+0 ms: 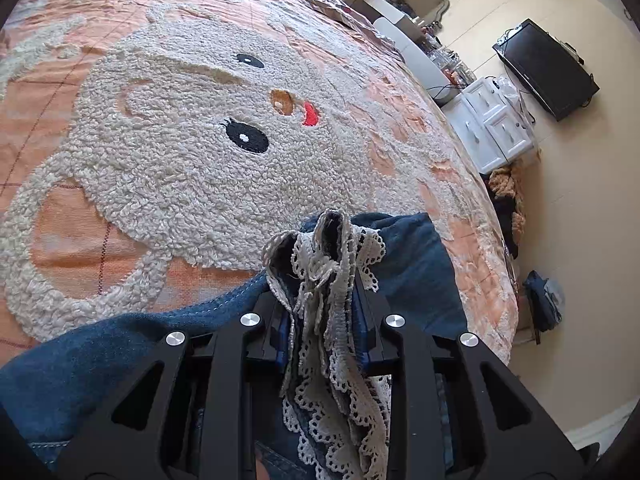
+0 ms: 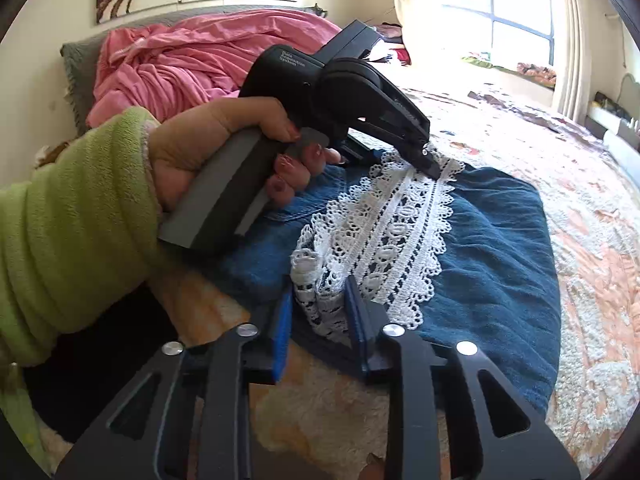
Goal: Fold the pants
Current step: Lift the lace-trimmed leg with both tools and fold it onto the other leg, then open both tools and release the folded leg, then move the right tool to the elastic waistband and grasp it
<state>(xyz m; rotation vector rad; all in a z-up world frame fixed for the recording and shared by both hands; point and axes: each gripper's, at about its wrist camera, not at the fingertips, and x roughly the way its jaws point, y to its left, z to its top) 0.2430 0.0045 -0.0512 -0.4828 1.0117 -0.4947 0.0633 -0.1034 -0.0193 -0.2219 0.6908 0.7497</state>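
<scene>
We get bright daylight blowing out the window; fisheye bends our edges, corners go black; mostly sharp.

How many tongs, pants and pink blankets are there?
Tongs: 2, the left tongs and the right tongs
Pants: 1
Pink blanket: 1
Total: 4

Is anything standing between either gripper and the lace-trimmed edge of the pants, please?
Nothing visible does. The left gripper is already shut on a bunched fold of the white lace trim of the blue pants. The right gripper has the lace between its blue pads, with no other object in the gap.
</scene>
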